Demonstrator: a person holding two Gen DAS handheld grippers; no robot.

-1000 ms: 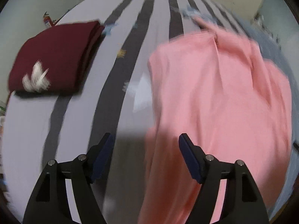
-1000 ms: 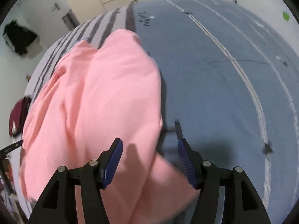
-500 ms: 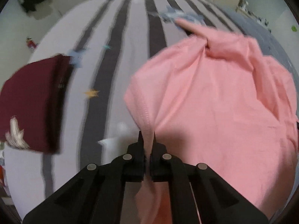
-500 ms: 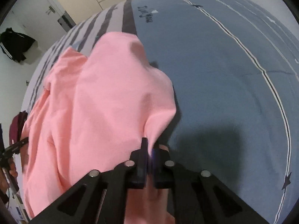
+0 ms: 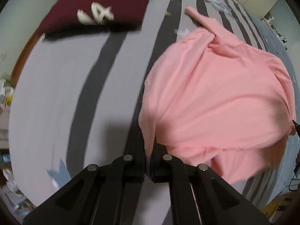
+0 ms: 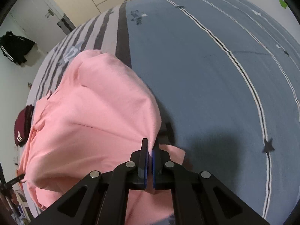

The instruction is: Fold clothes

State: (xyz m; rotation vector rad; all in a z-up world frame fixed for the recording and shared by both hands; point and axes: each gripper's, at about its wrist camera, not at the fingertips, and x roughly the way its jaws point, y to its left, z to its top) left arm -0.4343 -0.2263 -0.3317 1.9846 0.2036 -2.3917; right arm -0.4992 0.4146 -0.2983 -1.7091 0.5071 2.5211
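Observation:
A pink shirt [image 5: 215,93] lies rumpled on the bed, one sleeve [image 5: 202,19] pointing to the far end. My left gripper [image 5: 148,150] is shut on the shirt's hemmed left edge, and the cloth rises in a fold between its pads. In the right wrist view the same pink shirt [image 6: 90,123] fills the left half, and my right gripper [image 6: 150,148] is shut on its right edge, which is pulled up into a peak. The right gripper's tip [image 5: 296,125] shows at the far right of the left wrist view.
A folded maroon garment [image 5: 97,9] with white lettering lies at the bed's far left; it shows again as a maroon pile [image 6: 23,125]. The bedcover is grey-striped [image 5: 56,93] on one side and blue [image 6: 206,75] on the other. A black jacket [image 6: 15,48] hangs on the wall.
Both grippers went from open to shut on the pink shirt's edges. The left gripper then swung sideways with the cloth, bringing the maroon garment to the top of its view.

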